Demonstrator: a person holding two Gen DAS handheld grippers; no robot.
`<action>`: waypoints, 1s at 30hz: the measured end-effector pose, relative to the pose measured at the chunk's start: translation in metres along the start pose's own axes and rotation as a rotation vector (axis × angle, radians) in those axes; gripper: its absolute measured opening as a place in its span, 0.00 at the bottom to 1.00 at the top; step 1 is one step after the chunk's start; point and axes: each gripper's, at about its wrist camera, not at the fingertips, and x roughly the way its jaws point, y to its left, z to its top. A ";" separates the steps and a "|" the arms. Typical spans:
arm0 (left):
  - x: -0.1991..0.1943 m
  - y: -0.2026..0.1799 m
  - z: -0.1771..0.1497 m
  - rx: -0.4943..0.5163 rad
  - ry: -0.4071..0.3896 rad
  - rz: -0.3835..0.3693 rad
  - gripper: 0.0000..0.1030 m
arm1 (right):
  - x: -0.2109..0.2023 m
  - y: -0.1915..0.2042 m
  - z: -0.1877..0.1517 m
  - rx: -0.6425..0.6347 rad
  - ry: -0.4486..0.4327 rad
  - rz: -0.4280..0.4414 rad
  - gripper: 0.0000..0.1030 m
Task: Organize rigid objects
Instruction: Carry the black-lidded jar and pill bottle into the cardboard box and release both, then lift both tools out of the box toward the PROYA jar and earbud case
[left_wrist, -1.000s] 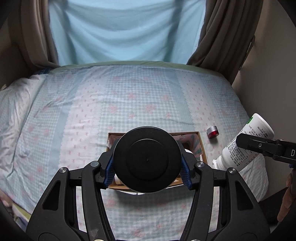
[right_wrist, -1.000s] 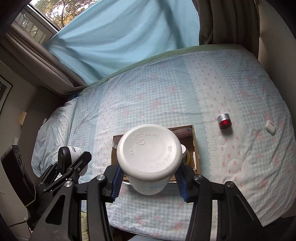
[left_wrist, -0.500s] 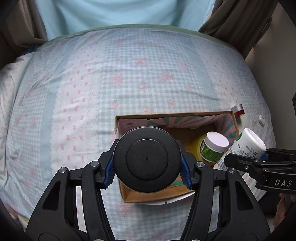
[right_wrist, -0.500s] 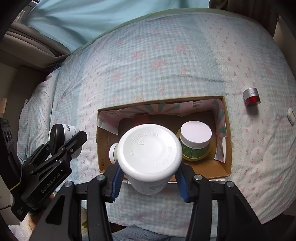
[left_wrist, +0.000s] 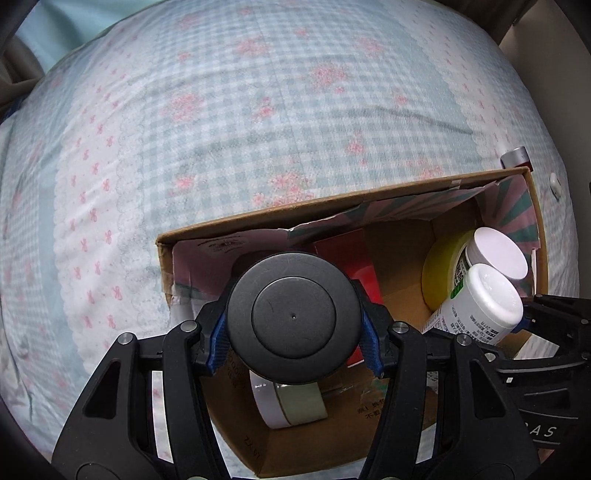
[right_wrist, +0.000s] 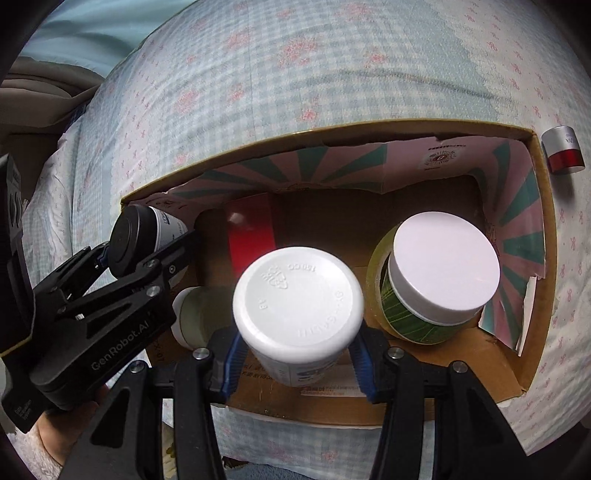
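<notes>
A bed (left_wrist: 258, 122) fills both views — its quilt a pale blue gingham with pink flowers and white lace-edged stripes. A light blue curtain (right_wrist: 85, 26) hangs behind it, and a beige wall (left_wrist: 546, 48) stands on the right.

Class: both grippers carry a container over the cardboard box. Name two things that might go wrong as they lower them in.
1. The white bottle in the right gripper may knock the green jar beside it.
2. The black-capped container in the left gripper may land on the tape roll and tip.
</notes>
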 end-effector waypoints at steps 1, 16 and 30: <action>0.001 0.000 0.001 0.002 0.004 0.008 0.52 | 0.003 0.000 0.002 -0.001 0.009 0.003 0.45; -0.033 0.012 0.006 -0.087 -0.089 -0.031 0.94 | -0.031 -0.019 -0.007 0.076 -0.106 0.040 1.00; -0.111 0.002 -0.015 -0.103 -0.203 -0.008 0.94 | -0.089 0.007 -0.037 0.030 -0.217 0.029 1.00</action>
